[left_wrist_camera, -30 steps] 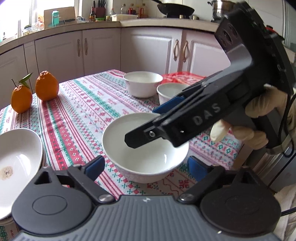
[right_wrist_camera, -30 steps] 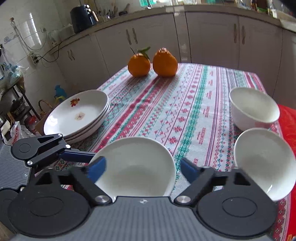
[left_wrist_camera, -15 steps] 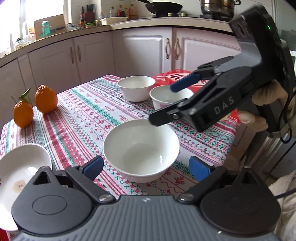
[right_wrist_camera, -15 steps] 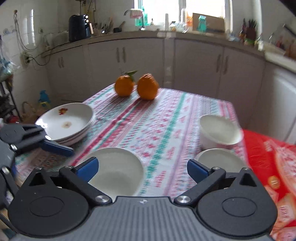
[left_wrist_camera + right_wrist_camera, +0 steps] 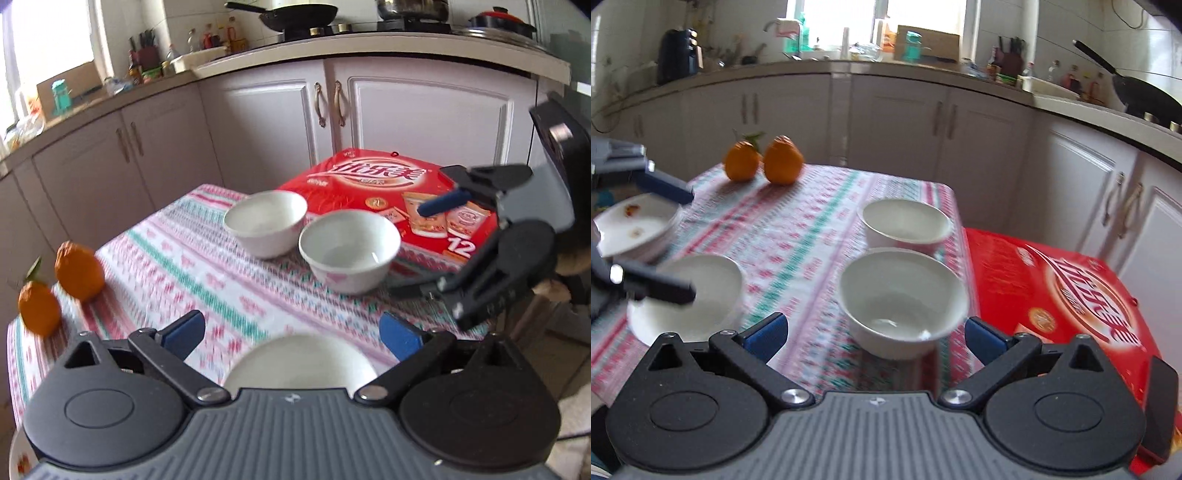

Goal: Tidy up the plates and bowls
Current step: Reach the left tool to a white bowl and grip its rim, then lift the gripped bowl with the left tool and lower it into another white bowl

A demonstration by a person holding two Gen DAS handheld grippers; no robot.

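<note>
Three white ceramic bowls sit on the tabletop, which wears a striped cloth in red, green and white. In the right wrist view, the nearest bowl lies at 12 o'clock just ahead of the right tongs, whose blue-tipped fingers are spread wide and hold nothing. A second bowl stands just beyond it, farther toward 12 o'clock, close beside it. The third bowl rests at 9 o'clock near the tabletop's edge, partly hidden by the left tongs, which reach in from the left above it. A stack of white plates with small printed motifs sits at 10 o'clock. Two oranges stand side by side at 11 o'clock, at the far end. A red printed cardboard box lies at 3 o'clock, just beside the two near bowls.

In the left wrist view, the left tongs are likewise spread wide and empty, with the third bowl directly beneath them at 6 o'clock; whether they touch it cannot be told.
</note>
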